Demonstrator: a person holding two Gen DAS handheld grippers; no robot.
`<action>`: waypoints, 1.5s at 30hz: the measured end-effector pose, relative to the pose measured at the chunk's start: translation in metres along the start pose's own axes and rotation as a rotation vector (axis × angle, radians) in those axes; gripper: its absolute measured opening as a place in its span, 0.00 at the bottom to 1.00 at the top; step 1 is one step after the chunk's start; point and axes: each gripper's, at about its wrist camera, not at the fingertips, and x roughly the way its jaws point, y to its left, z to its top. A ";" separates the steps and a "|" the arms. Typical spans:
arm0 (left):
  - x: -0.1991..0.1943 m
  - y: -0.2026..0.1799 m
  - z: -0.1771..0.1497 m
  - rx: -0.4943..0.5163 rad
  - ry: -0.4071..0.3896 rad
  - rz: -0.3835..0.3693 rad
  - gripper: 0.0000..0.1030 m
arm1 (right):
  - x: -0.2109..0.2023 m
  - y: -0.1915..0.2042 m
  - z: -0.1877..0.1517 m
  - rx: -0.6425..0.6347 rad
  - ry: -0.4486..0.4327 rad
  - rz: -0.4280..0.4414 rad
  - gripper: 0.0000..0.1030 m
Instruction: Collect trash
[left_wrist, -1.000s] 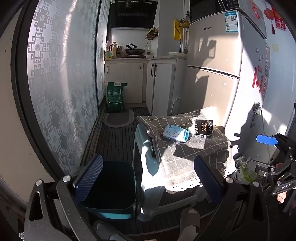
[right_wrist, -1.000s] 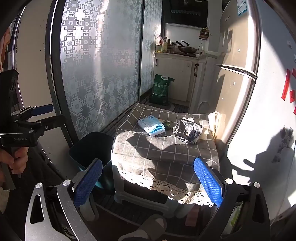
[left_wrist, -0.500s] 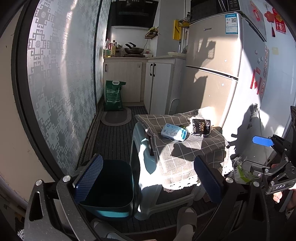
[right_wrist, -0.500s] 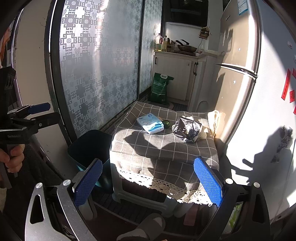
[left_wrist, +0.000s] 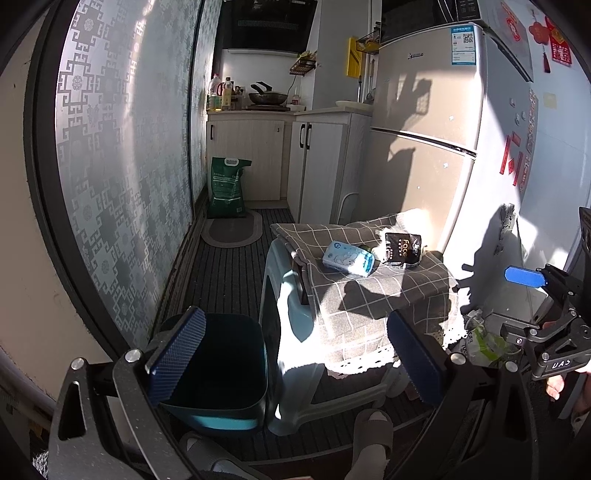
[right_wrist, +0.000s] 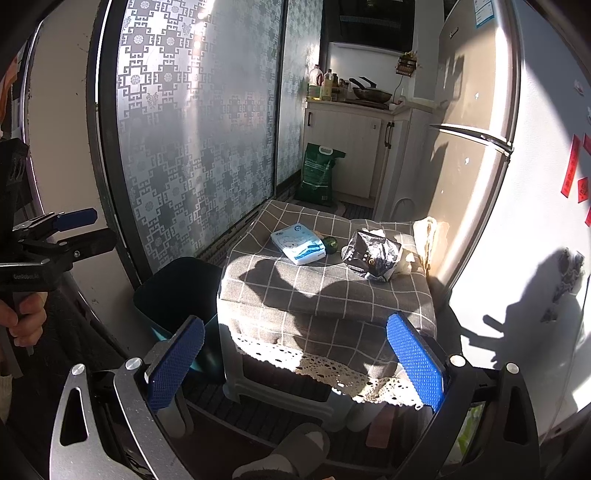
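Sunlit checked grey cloth (left_wrist: 369, 291) bears a blue-white tissue pack (left_wrist: 349, 258) and black foil bag (left_wrist: 402, 249). Our left gripper (left_wrist: 295, 354) and right gripper (right_wrist: 295, 360) hang well short, both wide open and empty.

Home kitchen, fridge (left_wrist: 436, 122), wok (left_wrist: 267, 98), cabinets (left_wrist: 251, 155)

Beige fridge (left_wrist: 424, 147), green sack (left_wrist: 227, 186) by white cabinets (left_wrist: 247, 158), wok (left_wrist: 267, 98) on the counter.

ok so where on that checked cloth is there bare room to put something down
The near half of the checked cloth is bare, from the front edge up to the blue-and-white packet, and so is the far left corner behind that packet. The far right is crowded: packet, a small green thing, the black foil bag and crumpled white paper sit close together.
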 end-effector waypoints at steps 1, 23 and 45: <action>0.000 0.000 0.000 0.000 0.000 0.000 0.98 | 0.000 0.000 0.000 0.000 0.000 0.000 0.97; -0.001 -0.002 -0.003 0.013 0.003 -0.006 0.98 | 0.000 -0.004 0.000 0.012 0.002 -0.010 0.97; 0.000 -0.003 -0.004 0.016 0.006 -0.004 0.98 | 0.000 -0.003 0.001 0.012 0.007 -0.010 0.97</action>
